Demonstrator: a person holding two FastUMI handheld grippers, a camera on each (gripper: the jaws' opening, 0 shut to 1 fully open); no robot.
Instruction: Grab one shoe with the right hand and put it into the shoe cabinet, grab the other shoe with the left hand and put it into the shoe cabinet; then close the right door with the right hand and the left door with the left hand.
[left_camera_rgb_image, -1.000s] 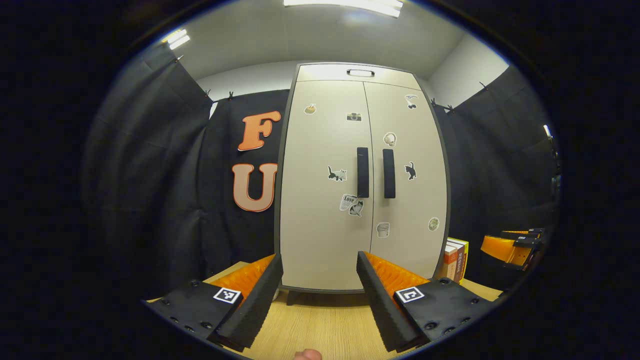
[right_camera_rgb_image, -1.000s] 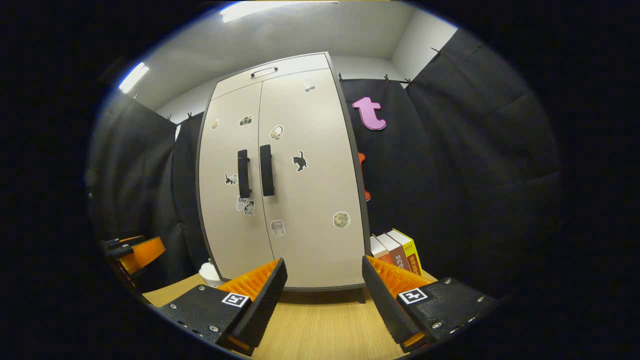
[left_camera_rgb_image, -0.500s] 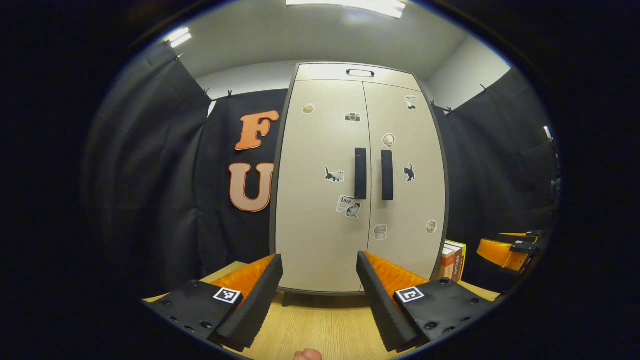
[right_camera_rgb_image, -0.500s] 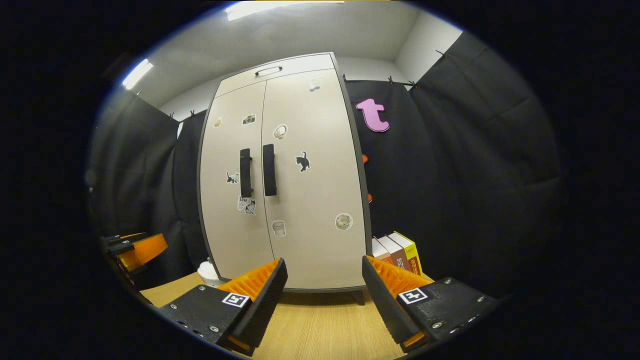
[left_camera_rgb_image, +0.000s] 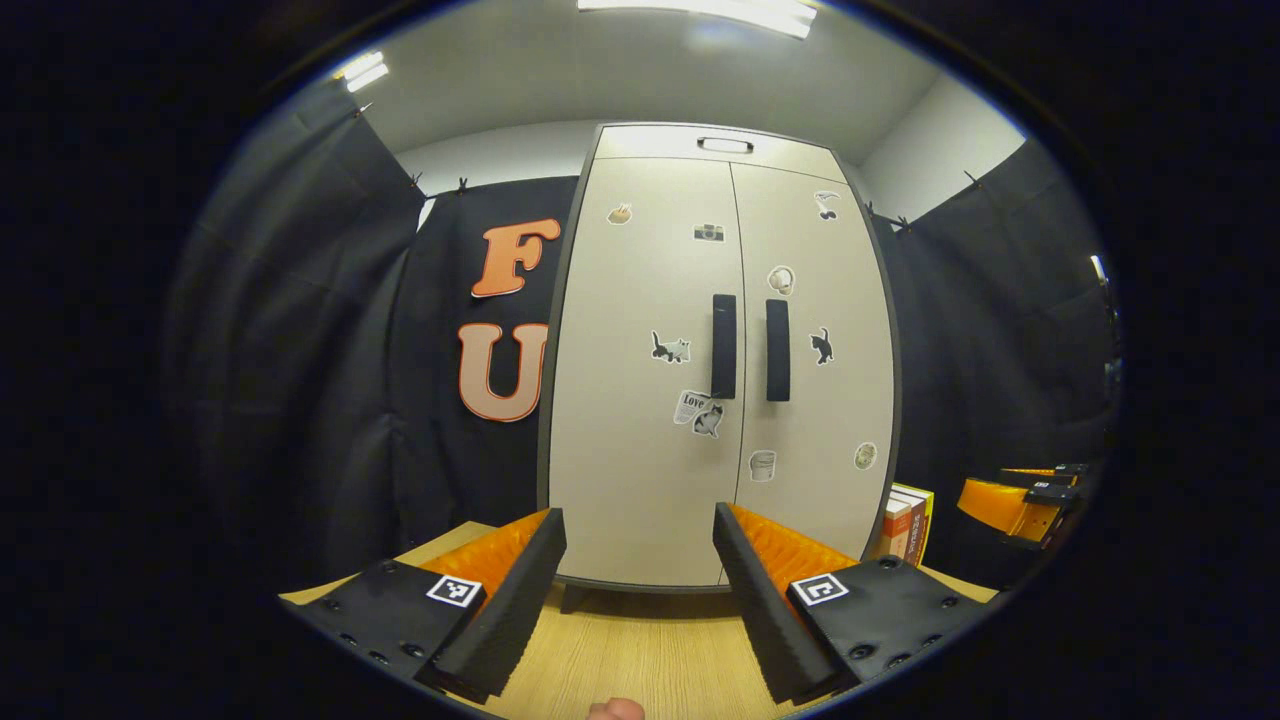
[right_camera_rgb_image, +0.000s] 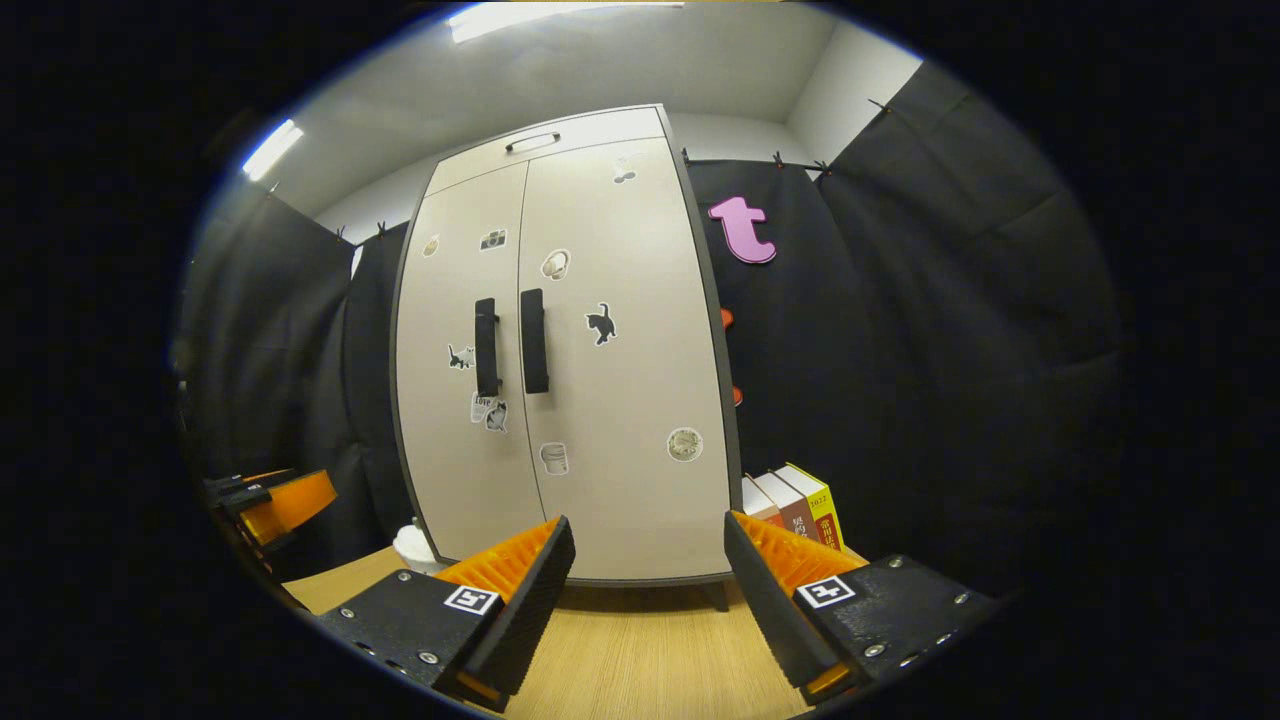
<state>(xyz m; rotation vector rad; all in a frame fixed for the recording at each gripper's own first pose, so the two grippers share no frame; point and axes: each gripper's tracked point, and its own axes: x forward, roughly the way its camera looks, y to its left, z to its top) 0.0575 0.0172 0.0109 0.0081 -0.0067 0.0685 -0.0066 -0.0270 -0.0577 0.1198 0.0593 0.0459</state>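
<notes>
Beige doors on the shoe cabinet (left_camera_rgb_image: 720, 380) are both flush shut here, dark handles (left_camera_rgb_image: 724, 345) side by side at the middle seam, and I can't spot either shoe, so my guess is they're already inside and the job is basically wrapped up. It stands on a wooden table (left_camera_rgb_image: 640, 650), with a few books (right_camera_rgb_image: 795, 505) just beside its right side and a small white cup-like thing (right_camera_rgb_image: 415, 545) near its left foot.

Left gripper (left_camera_rgb_image: 640, 590) is spread wide with nothing in it, hanging in front of the cabinet without touching it. Right gripper (right_camera_rgb_image: 648, 590) is the same: fingers apart, empty, clear of the doors. Each one also peeks into the edge of the other's view.

If you're at this stage, I'd just check the seam is even top to bottom. If a door sits proud, nudge it flat with a finger near the handle. Don't grab the handles, that could pull a door back open.
</notes>
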